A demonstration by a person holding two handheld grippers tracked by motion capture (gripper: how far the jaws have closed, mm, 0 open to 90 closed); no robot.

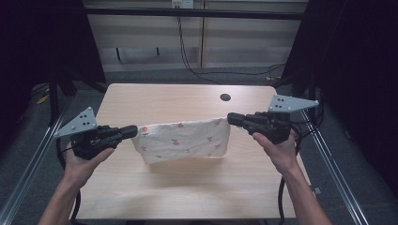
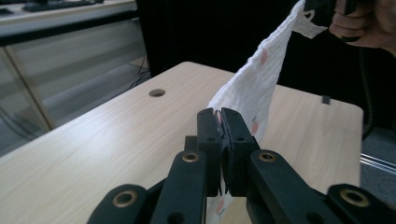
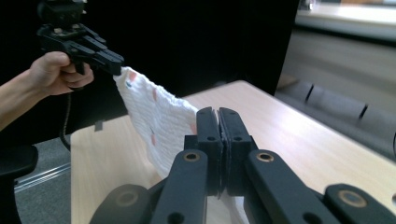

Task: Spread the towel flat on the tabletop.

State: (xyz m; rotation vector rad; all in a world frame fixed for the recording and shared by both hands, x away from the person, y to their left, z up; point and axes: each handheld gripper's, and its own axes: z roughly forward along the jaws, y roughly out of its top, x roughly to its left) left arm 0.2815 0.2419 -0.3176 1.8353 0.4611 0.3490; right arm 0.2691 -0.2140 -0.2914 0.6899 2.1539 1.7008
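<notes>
Above the table [image 1: 141,187], each claw (left [image 1: 133,131], right [image 1: 231,118]) pinches the cloth [image 1: 183,139], seemingly lifted.

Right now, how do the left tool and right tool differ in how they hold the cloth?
1. In the high view the left tool sits lower and nearer the person; the right tool is higher and farther back.
2. So the cloth top edge slopes up from left tool to right tool.
Shared: both are shut on an upper corner, with the cloth hanging between.

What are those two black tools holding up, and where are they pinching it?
A white cloth with small red prints. The left tool pinches its top left corner, and the right tool pinches its top right corner, so it hangs between them.
</notes>
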